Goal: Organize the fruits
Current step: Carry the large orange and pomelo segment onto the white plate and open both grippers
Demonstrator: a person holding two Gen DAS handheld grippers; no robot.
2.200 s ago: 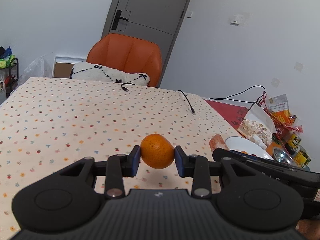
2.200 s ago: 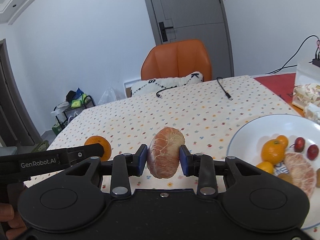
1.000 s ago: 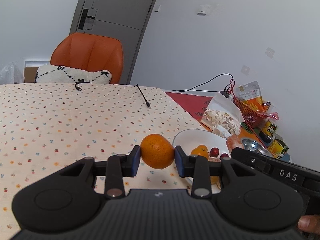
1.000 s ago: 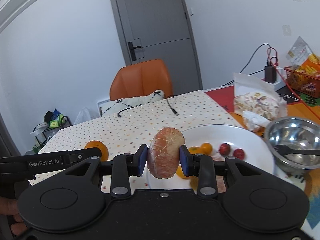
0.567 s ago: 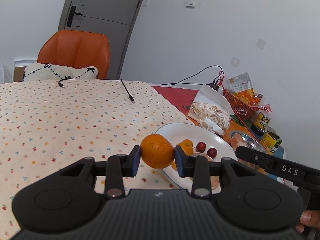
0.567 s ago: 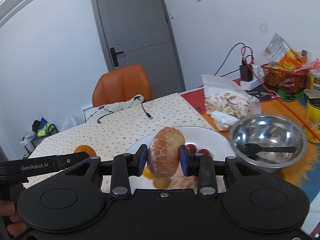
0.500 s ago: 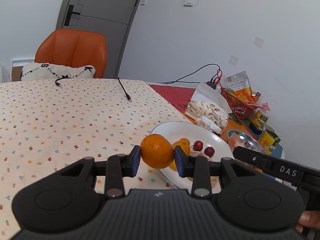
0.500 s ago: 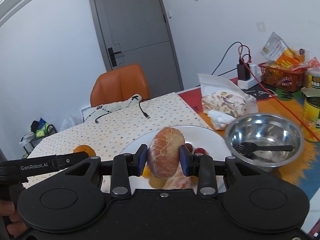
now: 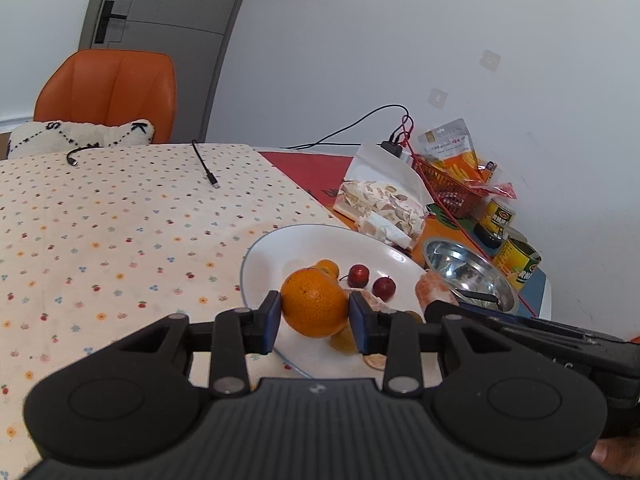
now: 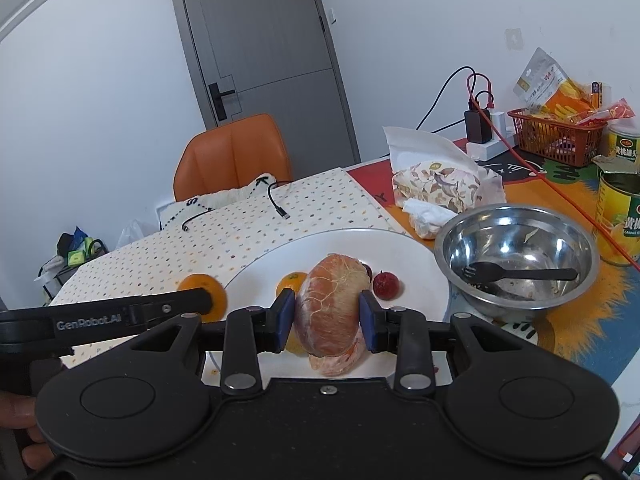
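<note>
My left gripper (image 9: pixel 314 314) is shut on a whole orange (image 9: pixel 314 304), held just above the near left rim of the white plate (image 9: pixel 296 240). My right gripper (image 10: pixel 327 314) is shut on a peeled pink grapefruit piece (image 10: pixel 332 308), hanging over the plate (image 10: pixel 416 248). On the plate lie small oranges (image 9: pixel 327 268), two red cherries (image 9: pixel 358 275) and another peeled piece partly hidden by the fingers. In the right wrist view the left gripper's orange (image 10: pixel 202 284) shows at the plate's left edge.
A steel bowl (image 10: pixel 516 256) with a black spoon stands right of the plate. Behind it are a snack bag (image 10: pixel 436 184), a red basket (image 10: pixel 556 136), cans (image 10: pixel 618 216) and cables. The flowered tablecloth (image 9: pixel 120 220) stretches left; an orange chair (image 9: pixel 108 92) stands beyond.
Both grippers have swung right and slightly down, bringing the plate and steel bowl closer and more central. Each still grips its fruit, and the orange now hangs over the plate's rim.
</note>
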